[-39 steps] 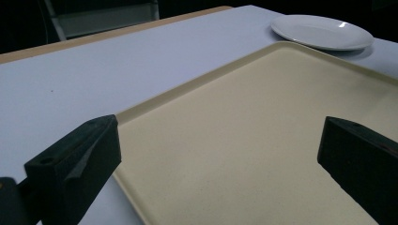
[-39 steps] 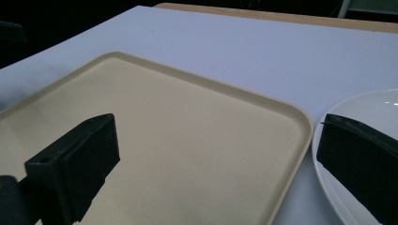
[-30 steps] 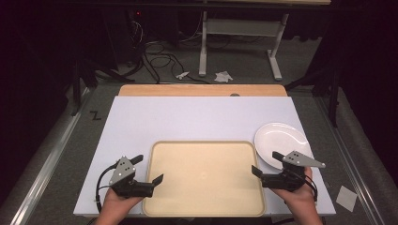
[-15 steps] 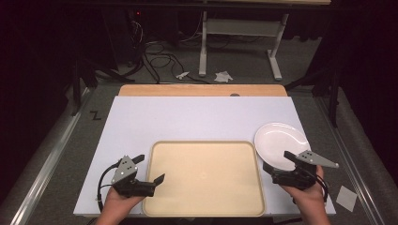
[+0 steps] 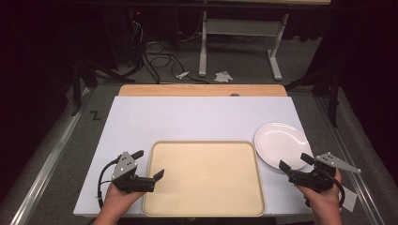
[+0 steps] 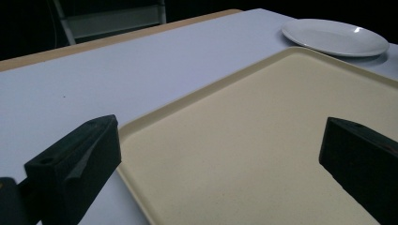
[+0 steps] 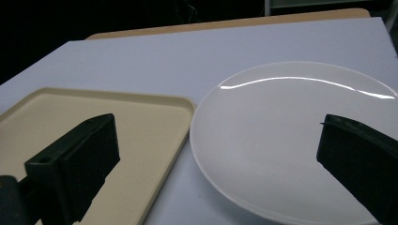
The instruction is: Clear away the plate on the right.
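Plate (image 5: 281, 145) – round, glossy white, shallow – sits on the matte white table (image 5: 187, 122) just right of the smooth beige rounded-corner tray (image 5: 204, 177), with the right hand-held gripper (image 5: 296, 162) jaws spread wide at its near rim – left hand-held gripper (image 5: 149, 164) also wide apart, straddling the tray's left edge.

bare white table (image 5: 197, 122) beyond tray (image 5: 204, 176); plate (image 5: 280, 145) just before right gripper (image 5: 296, 162)
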Demonstrator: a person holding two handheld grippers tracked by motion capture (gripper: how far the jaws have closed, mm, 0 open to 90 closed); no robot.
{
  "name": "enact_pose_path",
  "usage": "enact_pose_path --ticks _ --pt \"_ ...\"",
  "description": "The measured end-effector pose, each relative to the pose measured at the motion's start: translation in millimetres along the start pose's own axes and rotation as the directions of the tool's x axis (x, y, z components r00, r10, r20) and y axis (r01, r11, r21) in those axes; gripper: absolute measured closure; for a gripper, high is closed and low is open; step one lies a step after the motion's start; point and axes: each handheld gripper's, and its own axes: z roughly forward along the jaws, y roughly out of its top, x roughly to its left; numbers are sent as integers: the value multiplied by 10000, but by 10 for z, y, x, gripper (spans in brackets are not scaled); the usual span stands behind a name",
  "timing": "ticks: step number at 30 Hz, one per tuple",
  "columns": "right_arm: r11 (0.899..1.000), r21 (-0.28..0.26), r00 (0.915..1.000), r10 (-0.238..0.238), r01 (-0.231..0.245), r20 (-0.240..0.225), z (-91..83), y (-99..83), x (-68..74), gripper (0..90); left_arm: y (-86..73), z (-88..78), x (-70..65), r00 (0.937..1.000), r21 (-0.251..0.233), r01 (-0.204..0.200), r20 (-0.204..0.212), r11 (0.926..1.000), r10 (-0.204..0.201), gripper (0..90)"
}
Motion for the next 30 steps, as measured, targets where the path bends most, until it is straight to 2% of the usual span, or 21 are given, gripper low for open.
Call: enact_pose_path --ticks 8,14,23,30 --pt "9980 -114 9975 628 -625 333 -71 -23 -167 1 10 -28 22 10000 -99 -36 -73 9999 36 3" --pt "9957 -92 9943 930 -927 527 -86 -48 -250 1 16 -22 17 9999 -85 -157 13 9998 157 3" --pt "9856 25 9829 1686 -1692 737 -88 -119 -389 2 20 -25 8 9997 -104 -215 138 9997 217 3" --pt "9738 99 9706 2257 -2273 839 -86 -160 -465 2 20 -18 1 9995 -56 -237 186 9997 238 3"
